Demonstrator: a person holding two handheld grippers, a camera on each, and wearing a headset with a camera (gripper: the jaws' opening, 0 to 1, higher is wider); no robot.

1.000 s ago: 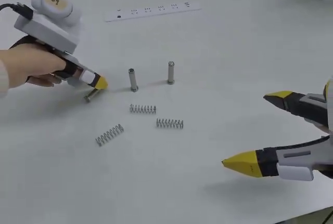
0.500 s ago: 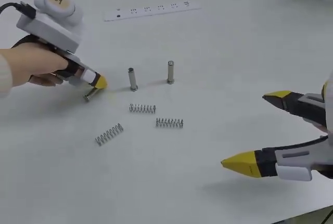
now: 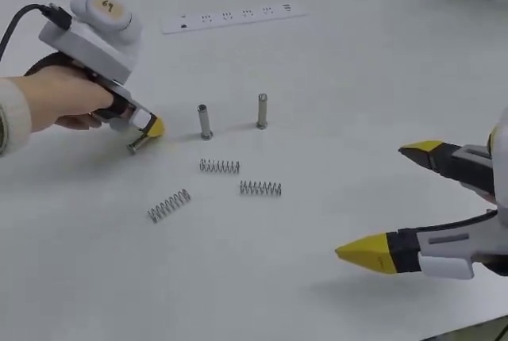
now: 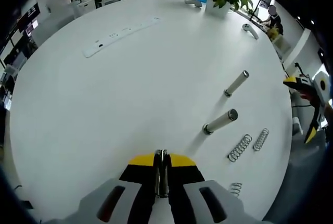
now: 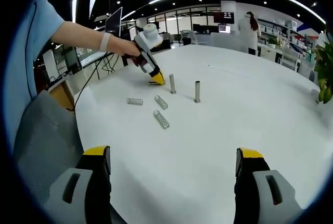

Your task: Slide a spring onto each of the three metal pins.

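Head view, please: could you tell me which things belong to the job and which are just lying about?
Job: left spring, middle spring, right spring, left upright pin, right upright pin, fallen pin clamped in left gripper.
Lying about: power strip.

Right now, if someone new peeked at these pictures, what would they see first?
The right gripper, with bright yellow tips, gapes wide open at the front right. On the left, the left gripper is shut on a lying pin. Between them stand two upright pins, with three springs lying loose in front.
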